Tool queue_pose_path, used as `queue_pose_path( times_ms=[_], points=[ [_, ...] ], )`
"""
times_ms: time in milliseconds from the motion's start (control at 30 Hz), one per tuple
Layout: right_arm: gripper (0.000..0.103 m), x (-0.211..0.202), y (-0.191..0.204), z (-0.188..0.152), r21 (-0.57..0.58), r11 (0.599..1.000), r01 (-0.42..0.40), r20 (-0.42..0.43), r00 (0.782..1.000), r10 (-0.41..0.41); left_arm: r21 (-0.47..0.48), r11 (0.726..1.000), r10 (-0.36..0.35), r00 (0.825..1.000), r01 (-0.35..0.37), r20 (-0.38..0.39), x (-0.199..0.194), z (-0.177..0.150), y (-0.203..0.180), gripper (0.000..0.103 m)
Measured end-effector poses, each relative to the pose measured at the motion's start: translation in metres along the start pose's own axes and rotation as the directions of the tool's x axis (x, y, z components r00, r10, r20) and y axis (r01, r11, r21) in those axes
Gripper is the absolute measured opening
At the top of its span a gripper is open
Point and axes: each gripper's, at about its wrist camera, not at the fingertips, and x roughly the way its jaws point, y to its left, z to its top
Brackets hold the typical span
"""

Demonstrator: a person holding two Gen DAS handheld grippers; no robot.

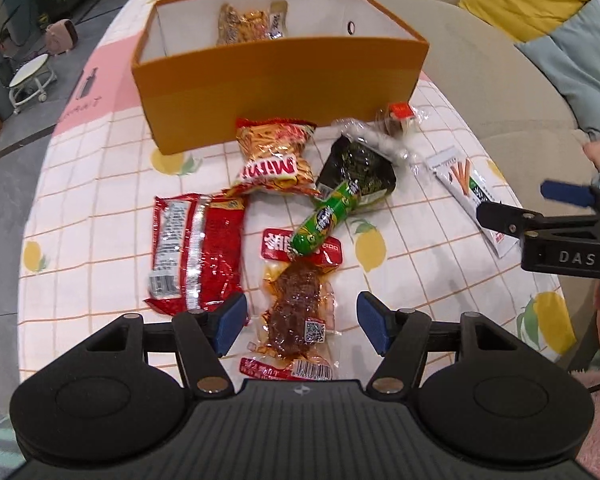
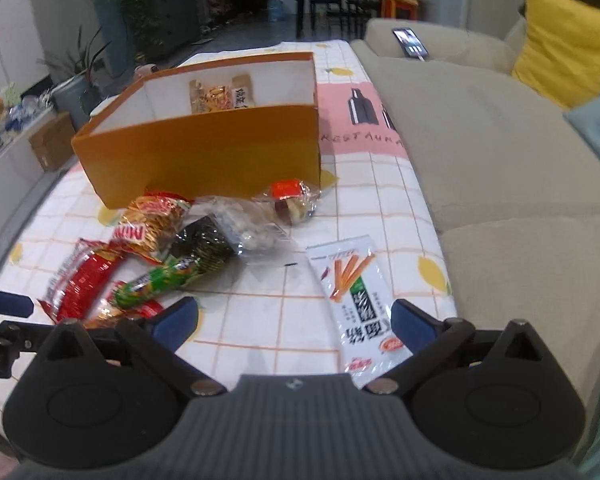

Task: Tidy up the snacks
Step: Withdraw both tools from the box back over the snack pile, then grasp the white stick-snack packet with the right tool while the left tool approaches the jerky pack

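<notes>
Over the snacks, left gripper gapes empty; right gripper likewise.

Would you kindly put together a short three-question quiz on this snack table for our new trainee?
1. True or false: the orange box already holds some snacks.
2. Which packet lies between the fingers of the right gripper? A) red packet B) white stick-snack packet C) green tube
3. Fill in: the left gripper is open over the clear packet of ____ meat.

Key: 1 true; 2 B; 3 brown.
</notes>
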Motion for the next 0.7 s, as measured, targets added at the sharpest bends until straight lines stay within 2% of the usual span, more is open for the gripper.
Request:
queue_pose_path(
  times_ms=[67, 267, 367, 567, 700],
  points=[
    [0.099, 0.008, 0.002, 0.000, -0.042, 0.999, 0.020, -0.007, 1.000, -0.020, 0.004, 1.000, -0.005, 1.000, 0.005, -0.015, 0.008, -0.002, 0.001, 0.074],
    [0.099, 0.026, 0.003, 0.000, -0.090, 0.996, 0.011, -0.020, 1.000, -0.012, -0.024, 0.998, -0.056, 0.998, 0.055, -0.035, 0.026, -0.004, 0.006, 0.074],
    [0.098, 0.034, 0.003, 0.001, -0.112, 0.994, 0.007, -0.025, 1.000, -0.010, -0.032, 0.998, -0.051, 0.998, 0.050, -0.034, 0.032, 0.000, 0.005, 0.073],
    [0.087, 0.055, -0.014, 0.004, -0.080, 0.997, 0.012, -0.059, 0.998, -0.017, -0.033, 0.999, -0.036, 0.997, 0.034, -0.072, 0.050, 0.003, 0.006, 0.072],
    [0.087, 0.071, -0.026, 0.003, -0.061, 0.998, 0.013, -0.087, 0.996, -0.018, -0.018, 1.000, -0.026, 0.994, 0.024, -0.105, 0.059, 0.001, 0.005, 0.072]
  ],
)
